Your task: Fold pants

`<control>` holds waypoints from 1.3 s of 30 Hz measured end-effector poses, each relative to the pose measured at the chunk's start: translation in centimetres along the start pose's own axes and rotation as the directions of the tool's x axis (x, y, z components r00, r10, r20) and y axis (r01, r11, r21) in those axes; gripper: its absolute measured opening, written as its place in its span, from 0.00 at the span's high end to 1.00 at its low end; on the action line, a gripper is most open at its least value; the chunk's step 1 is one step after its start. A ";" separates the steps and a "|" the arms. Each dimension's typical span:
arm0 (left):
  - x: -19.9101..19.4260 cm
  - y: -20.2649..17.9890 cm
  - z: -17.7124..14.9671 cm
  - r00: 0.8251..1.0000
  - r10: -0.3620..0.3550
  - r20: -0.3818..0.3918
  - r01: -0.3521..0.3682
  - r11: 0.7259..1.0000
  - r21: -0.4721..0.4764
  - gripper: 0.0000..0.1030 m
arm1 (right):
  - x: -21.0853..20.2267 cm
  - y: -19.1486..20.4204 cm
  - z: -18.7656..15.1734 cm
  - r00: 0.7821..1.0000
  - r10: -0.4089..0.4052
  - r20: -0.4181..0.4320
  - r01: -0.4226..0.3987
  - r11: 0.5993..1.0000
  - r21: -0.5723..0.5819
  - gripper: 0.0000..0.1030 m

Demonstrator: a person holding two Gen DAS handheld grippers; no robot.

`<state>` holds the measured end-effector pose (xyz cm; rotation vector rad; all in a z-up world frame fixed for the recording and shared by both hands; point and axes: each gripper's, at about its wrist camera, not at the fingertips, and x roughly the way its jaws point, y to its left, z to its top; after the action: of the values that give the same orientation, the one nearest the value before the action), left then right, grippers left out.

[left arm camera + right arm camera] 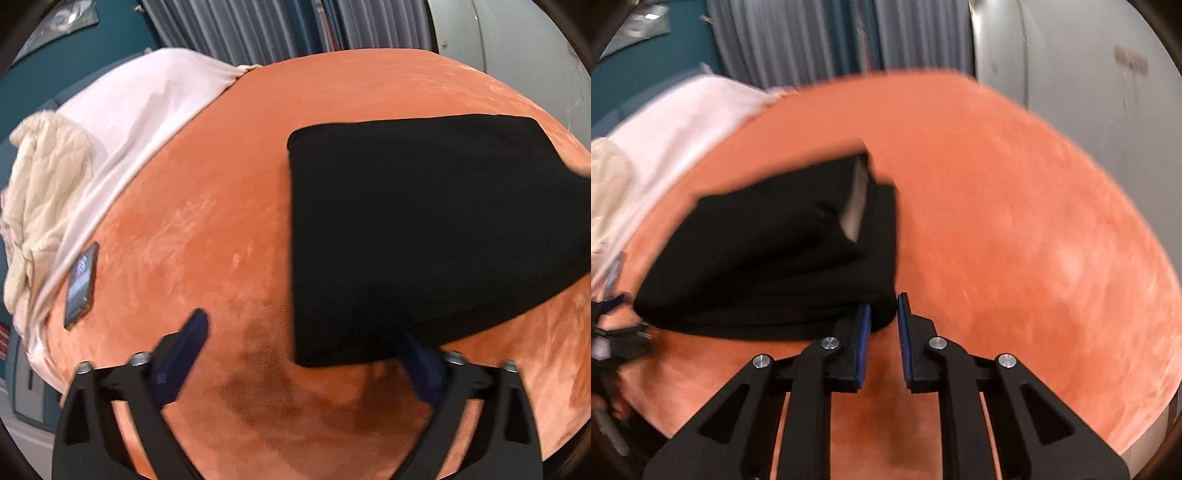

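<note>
The black pants lie folded on the orange bed. The left tool is wide apart at their near edge, gripping nothing. The right tool sits nearly closed beside the near right corner, maybe to tidy it.

Left gripper pointing steeply downward, jaws spread wide, nothing pinched between the blue pads. Right gripper angling down likewise, jaws drawn near together with a narrow gap showing between the pads, nothing clearly clamped. Hand showing partly at the right view's left edge.
</note>
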<state>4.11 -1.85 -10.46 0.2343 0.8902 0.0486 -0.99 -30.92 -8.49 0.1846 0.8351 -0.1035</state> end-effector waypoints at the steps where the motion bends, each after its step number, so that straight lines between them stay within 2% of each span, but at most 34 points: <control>1: 0.2 0.2 0.0 1.000 -0.012 -0.005 0.012 1.000 -0.007 0.05 | 1.5 -0.4 -0.8 0.999 0.007 -0.037 -0.007 1.000 0.005 0.86; 2: 0.3 0.3 -0.1 1.000 -0.015 -0.004 0.015 1.000 -0.011 0.05 | 1.2 -0.3 -1.2 1.000 0.011 0.003 -0.011 1.000 -0.001 0.84; 4: 0.2 0.4 0.0 1.000 -0.011 -0.002 0.011 1.000 -0.003 0.05 | -0.5 0.0 -0.8 1.000 0.006 0.005 -0.006 1.000 0.006 0.76; 7: -0.5 0.6 -0.1 1.000 -0.004 0.010 0.004 1.000 0.000 0.05 | -3.1 -0.5 -0.1 0.998 0.050 0.024 -0.052 0.996 0.066 0.73; 8: -0.8 0.6 -0.2 1.000 -0.004 0.016 0.004 1.000 0.002 0.05 | -4.1 -0.6 0.4 0.995 0.090 0.039 -0.093 0.992 0.087 0.65; 9: -1.1 0.8 -0.3 1.000 -0.004 0.020 0.004 1.000 -0.001 0.05 | -4.7 -0.6 0.9 0.990 0.133 0.044 -0.137 0.985 0.103 0.40; 10: -1.4 0.8 -0.3 1.000 -0.007 0.021 0.007 1.000 -0.004 0.05 | -5.0 -0.4 1.6 0.981 0.189 0.042 -0.192 0.975 0.115 0.21; 11: -1.8 1.0 -0.4 1.000 -0.018 0.025 0.018 1.000 -0.010 0.05 | -4.8 -0.1 2.2 0.973 0.226 0.041 -0.229 0.967 0.115 0.21; 13: -2.5 1.1 -0.3 0.999 -0.027 0.036 0.028 1.000 -0.013 0.05 | -3.7 0.7 3.1 0.968 0.249 0.021 -0.249 0.962 0.108 0.23; 14: -2.9 1.1 -0.3 0.999 -0.027 0.045 0.027 1.000 -0.011 0.05 | -2.0 1.3 3.6 0.965 0.261 -0.004 -0.259 0.959 0.115 0.28; 15: -3.3 1.3 -0.2 0.998 -0.025 0.055 0.026 1.000 -0.009 0.05 | -1.1 1.7 3.6 0.961 0.276 -0.020 -0.272 0.954 0.122 0.44; 16: -3.6 1.3 -0.2 0.998 -0.022 0.061 0.023 1.000 -0.007 0.05 | 0.7 2.3 3.8 0.961 0.269 -0.060 -0.260 0.957 0.127 0.65; 19: -4.3 2.5 0.0 0.997 0.004 0.078 -0.003 1.000 -0.008 0.05 | 0.7 4.2 4.6 0.955 0.291 -0.063 -0.283 0.953 0.110 0.76; 20: -4.5 3.1 0.2 0.996 0.017 0.084 -0.015 1.000 -0.018 0.05 | -2.0 5.4 5.5 0.956 0.294 -0.004 -0.294 0.954 0.060 0.76; 23: -4.8 4.7 0.4 0.996 0.019 0.089 -0.014 0.998 -0.057 0.05 | -7.7 6.5 7.0 0.919 0.378 0.109 -0.383 0.924 0.023 0.76; 24: -4.6 5.1 0.4 0.996 0.017 0.087 -0.011 0.998 -0.067 0.05 | -9.0 6.4 6.9 0.917 0.377 0.133 -0.383 0.924 0.018 0.76; 26: -4.1 5.1 0.4 0.997 0.018 0.069 -0.012 0.997 -0.079 0.05 | -8.5 5.4 5.7 0.940 0.318 0.121 -0.324 0.945 0.038 0.69; 27: -3.8 5.0 0.3 0.998 0.016 0.059 -0.011 0.997 -0.082 0.05 | -6.8 4.7 4.9 0.961 0.264 0.082 -0.268 0.962 0.044 0.59; 28: -3.4 5.0 0.2 0.999 0.008 0.048 -0.004 0.996 -0.084 0.05 | -3.5 3.5 3.4 0.987 0.163 -0.008 -0.162 0.985 0.063 0.58; 29: -3.1 5.0 0.0 1.000 -0.007 0.031 0.009 0.996 -0.086 0.05 | -1.6 2.4 2.2 0.990 0.118 -0.071 -0.111 0.989 0.094 0.58; 30: -3.1 5.1 -0.1 0.999 -0.025 0.023 0.027 0.996 -0.088 0.05 | -1.2 1.3 1.1 0.985 0.161 -0.066 -0.150 0.977 0.150 0.57; 31: -3.1 5.1 -0.2 0.999 -0.045 0.021 0.046 0.995 -0.091 0.05 | -2.6 0.0 0.2 0.974 0.228 -0.001 -0.222 0.950 0.220 0.55; 32: -3.2 5.3 -0.4 0.998 -0.065 0.021 0.067 0.993 -0.096 0.05 | -3.4 -0.5 0.0 0.969 0.246 0.013 -0.242 0.940 0.239 0.55; 36: -2.8 5.4 0.1 0.997 -0.079 0.025 0.082 0.988 -0.132 0.05 | -6.9 -0.4 1.1 0.976 0.208 0.063 -0.216 0.957 0.192 0.54; 38: -1.8 4.6 0.6 0.999 -0.051 0.019 0.053 0.991 -0.119 0.05 | -7.9 0.7 2.5 0.974 0.211 0.087 -0.222 0.963 0.150 0.53; 39: -1.2 4.1 0.7 1.000 -0.010 0.011 0.011 0.995 -0.103 0.05 | -7.6 1.1 3.4 0.976 0.201 0.087 -0.211 0.969 0.125 0.41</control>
<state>4.11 1.86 -8.20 0.1334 0.8759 0.0837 -3.37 -30.41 -0.44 0.3906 0.7308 0.0296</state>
